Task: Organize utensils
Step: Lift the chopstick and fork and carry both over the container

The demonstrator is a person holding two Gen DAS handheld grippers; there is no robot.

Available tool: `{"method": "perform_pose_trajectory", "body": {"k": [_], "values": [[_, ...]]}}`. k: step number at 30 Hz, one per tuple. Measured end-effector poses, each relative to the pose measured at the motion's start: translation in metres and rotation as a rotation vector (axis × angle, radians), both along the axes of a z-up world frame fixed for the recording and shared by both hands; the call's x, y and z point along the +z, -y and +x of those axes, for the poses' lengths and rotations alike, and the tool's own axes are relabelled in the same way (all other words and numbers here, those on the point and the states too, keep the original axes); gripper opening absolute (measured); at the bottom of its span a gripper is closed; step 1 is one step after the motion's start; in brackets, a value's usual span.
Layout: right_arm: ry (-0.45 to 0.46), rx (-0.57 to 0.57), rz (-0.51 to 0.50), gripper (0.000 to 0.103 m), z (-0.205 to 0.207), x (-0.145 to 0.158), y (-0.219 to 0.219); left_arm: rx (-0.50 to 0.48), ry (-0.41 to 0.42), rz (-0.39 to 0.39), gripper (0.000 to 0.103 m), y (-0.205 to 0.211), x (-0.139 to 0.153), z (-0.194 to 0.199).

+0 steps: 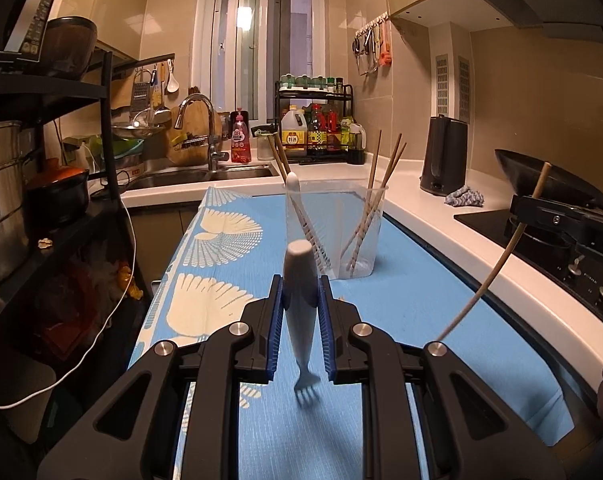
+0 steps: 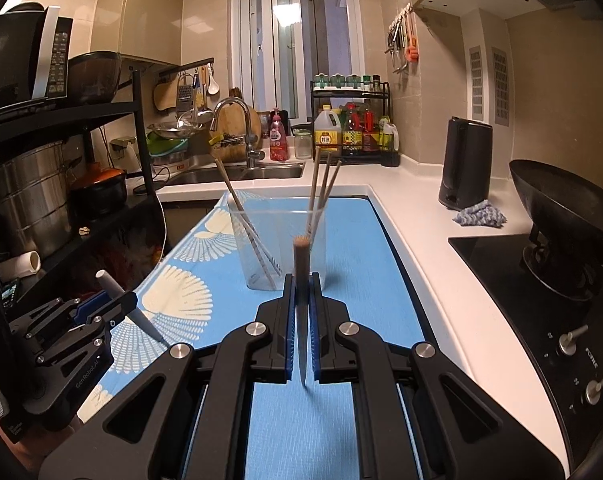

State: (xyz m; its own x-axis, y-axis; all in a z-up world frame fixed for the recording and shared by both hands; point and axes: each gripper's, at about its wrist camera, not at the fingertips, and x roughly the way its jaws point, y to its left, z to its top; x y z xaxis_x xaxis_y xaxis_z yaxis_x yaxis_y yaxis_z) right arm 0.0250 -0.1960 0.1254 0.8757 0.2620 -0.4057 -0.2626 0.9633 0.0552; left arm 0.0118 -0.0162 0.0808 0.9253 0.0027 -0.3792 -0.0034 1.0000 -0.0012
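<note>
**A:** What have you got, starting closest in?

**B:** My left claw is pinching a white fork by its handle, tines hanging down over the blue patterned cloth on the desk. My right claw is pressed tight on a single wooden chopstick, held nearly upright with its thin tip pointing down and its blunt end on top. Neither utensil touches the cloth.

**A:** And beyond them?

**B:** The clear plastic cup stands on the cloth straight ahead of both claws. It already holds several chopsticks leaning to one side and what looks like another white utensil leaning to the other. Past it come the sink, the bottle rack and the window.

**A:** So how do you do this step well?

**B:** As I judge it, both pieces go into that cup. I'd carry each one high enough that its low end clears the rim, then centre it over the open gap between the leaning sticks before lowering. The chopstick is thin, so I'd keep it vertical and spread the claw only once the tip is well inside. The fork is thicker and hangs a little tilted; I'd bring it in from the left so it doesn't knock the sticks or tip the light cup. One at a time seems safer than crowding both claws over one rim
</note>
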Motion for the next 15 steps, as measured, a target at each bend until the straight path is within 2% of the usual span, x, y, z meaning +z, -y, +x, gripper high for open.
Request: {"method": "perform_pose_trajectory", "body": {"k": [5, 9, 15], "values": [[-0.005, 0.017, -0.008, 0.007, 0.01, 0.009, -0.006, -0.002, -0.053, -0.025, 0.016, -0.003, 0.01, 0.01], [-0.02, 0.031, -0.012, 0.007, 0.016, 0.013, -0.009, -0.034, -0.151, -0.039, 0.016, -0.004, 0.016, 0.023], [-0.032, 0.041, -0.026, 0.007, 0.027, 0.024, -0.012, -0.063, -0.246, -0.075, 0.016, -0.013, 0.028, 0.038]]}}
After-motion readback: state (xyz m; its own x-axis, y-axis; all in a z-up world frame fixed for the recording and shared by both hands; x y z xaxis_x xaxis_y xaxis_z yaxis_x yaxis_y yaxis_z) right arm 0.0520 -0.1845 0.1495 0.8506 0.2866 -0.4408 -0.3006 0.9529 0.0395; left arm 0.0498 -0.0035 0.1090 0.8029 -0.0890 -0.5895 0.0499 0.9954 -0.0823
